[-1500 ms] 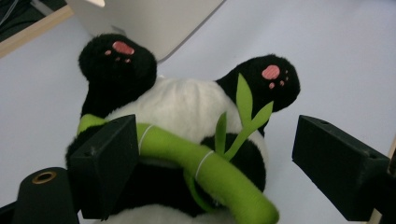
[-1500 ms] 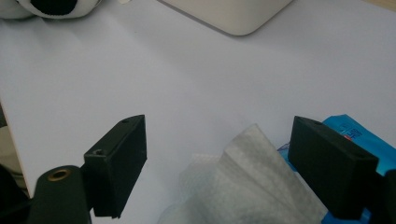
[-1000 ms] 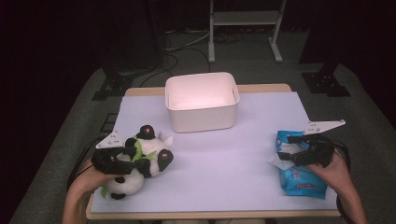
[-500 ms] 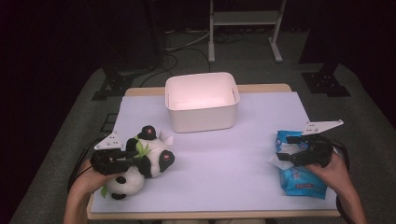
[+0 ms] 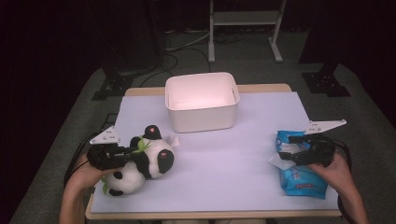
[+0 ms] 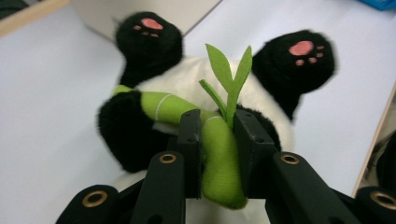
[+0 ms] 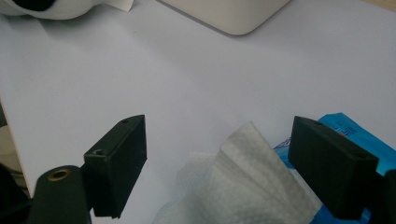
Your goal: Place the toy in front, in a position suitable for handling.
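Left tongs [image 6: 217, 140]: just closed, now pinching the green bamboo stalk [image 6: 219, 163] of the panda plush [image 5: 142, 163]; black jaws pressed on either side of the stalk, leaf tips standing up between them.
Left hand [image 5: 84, 170]: at the counter's near left corner, wrapped around the tongs' body.
Panda plush: lying on its back near the left edge of the counter [image 5: 224, 172], pink paw pads up, white tag pointing toward the bin.
Right tongs [image 7: 217, 163]: spread wide, nothing pinched; white wipe [image 7: 247, 182] lying between the jaws, untouched by either.
Right hand [image 5: 334, 165]: at the counter's right edge, above the pack.
Wipes pack [image 5: 299, 175]: blue, flat by the near right corner, wipe pulled up from its top.
Bin [image 5: 201, 100]: white, open, at the middle of the far edge, well apart from both tongs.
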A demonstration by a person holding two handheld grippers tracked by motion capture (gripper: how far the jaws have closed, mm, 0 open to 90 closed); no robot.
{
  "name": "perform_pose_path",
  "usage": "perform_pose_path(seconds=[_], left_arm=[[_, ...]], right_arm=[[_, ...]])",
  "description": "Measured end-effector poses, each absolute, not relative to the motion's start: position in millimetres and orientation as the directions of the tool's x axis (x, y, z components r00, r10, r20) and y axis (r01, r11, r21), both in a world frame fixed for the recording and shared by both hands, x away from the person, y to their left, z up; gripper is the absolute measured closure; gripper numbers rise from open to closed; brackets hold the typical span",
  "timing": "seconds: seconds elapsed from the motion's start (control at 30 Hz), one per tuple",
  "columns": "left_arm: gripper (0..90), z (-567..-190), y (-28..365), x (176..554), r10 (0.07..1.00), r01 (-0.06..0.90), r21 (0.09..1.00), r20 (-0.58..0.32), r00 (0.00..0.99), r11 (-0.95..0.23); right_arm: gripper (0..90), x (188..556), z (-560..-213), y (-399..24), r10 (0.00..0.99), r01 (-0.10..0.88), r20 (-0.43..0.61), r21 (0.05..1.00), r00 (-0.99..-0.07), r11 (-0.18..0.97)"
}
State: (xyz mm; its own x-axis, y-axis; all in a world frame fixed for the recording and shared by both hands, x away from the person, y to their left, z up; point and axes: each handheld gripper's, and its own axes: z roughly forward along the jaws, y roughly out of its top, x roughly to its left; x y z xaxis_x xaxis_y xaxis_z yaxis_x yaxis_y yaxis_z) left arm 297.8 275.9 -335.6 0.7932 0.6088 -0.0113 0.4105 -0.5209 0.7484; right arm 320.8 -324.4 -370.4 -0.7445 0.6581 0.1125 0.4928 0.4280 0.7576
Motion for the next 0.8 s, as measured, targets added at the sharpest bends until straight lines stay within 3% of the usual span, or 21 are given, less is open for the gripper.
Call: perform_pose_path(seconds=[0.8], left_arm=[[73.7,-304.9,189.3,311.3,0.427,0.258,0.762,0.028,0.904,-0.594]], right_arm=[[18.4,320.7,-370.2,-332.2,0.662,0.499,0.122,0.759,-0.740,0.419]])
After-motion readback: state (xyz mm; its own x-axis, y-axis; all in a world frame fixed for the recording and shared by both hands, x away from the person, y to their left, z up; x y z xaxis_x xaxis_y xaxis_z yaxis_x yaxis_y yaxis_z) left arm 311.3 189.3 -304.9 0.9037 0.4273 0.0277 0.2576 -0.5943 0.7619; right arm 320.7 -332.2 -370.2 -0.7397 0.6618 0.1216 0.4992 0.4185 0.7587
